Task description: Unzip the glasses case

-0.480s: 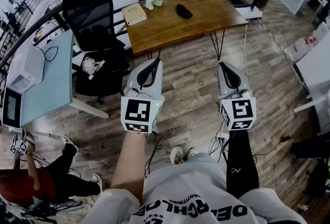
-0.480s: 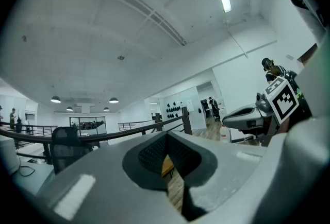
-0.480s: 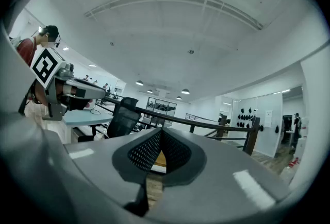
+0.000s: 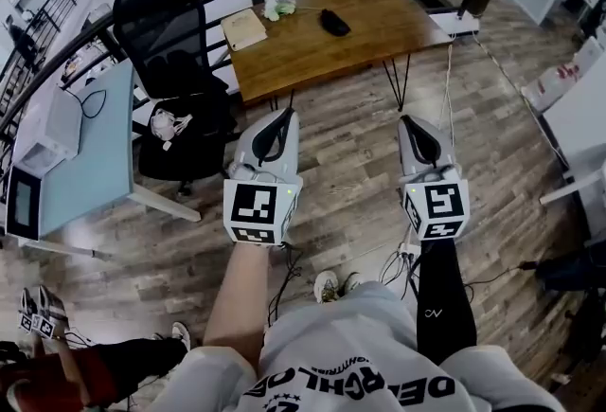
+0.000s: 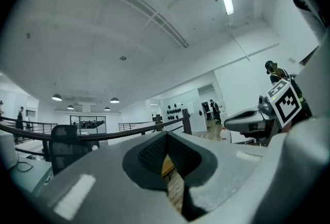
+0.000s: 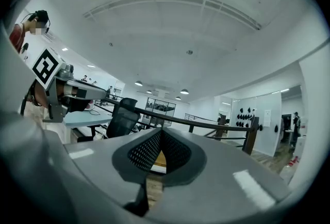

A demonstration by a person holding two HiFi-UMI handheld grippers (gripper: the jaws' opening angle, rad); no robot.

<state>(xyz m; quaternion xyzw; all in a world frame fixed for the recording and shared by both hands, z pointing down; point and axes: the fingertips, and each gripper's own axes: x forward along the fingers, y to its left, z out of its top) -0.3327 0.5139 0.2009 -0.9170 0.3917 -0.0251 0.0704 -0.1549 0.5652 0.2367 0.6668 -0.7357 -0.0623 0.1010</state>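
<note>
Left gripper and right gripper hang closed, empty; if we reach the far glasses case like this, we may shove it across the table.

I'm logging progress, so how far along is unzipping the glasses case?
Nothing looks done: the glasses case lies untouched on the wooden table, well ahead of the person. In hand: nothing; left gripper and right gripper are shut, empty, held level over the floor. Left: approach, grasp, unzip.
</note>
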